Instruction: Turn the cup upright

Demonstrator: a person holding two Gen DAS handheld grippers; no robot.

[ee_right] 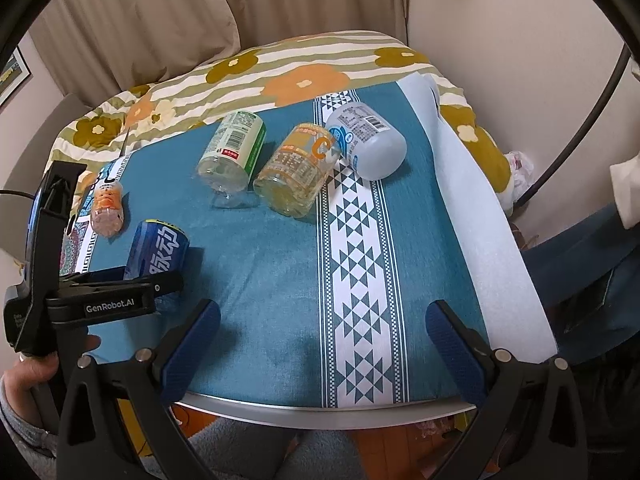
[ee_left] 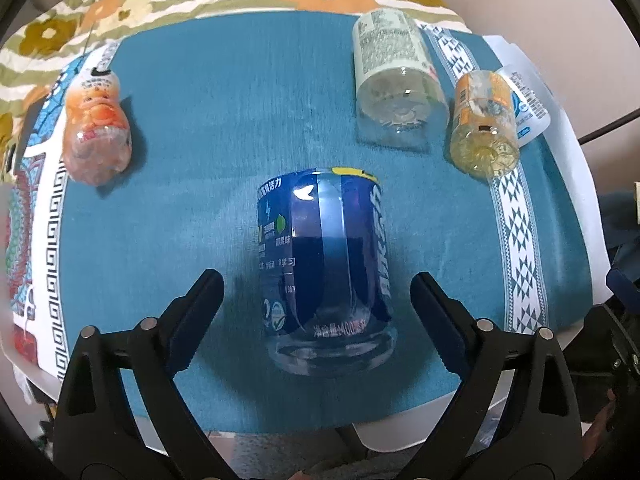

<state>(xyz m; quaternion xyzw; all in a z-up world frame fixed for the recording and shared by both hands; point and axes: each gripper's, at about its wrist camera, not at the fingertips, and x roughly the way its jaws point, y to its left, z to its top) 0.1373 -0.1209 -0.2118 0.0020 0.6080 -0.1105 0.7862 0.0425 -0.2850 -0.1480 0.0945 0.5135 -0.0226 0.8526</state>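
Jaws of the left gripper (ee_left: pixel 316 300) stand wide apart on either side of the blue cup (ee_left: pixel 326 268), touching neither wall; it lies on its side on the teal cloth (ee_left: pixel 224 128) of the worktop, clear base toward the camera. Squaring the jaws on its mid-body and closing gently seems wise, since thin plastic may buckle or roll. Its label reads "400" among Chinese characters. Rightward, the right gripper (ee_right: pixel 323 330) hangs open over bare cloth, holding nothing; "GenRobot.AI" shows on the left tool.

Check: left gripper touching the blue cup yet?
Apart. Left wrist view shows teal cloth on both sides between the open left gripper and the blue cup.
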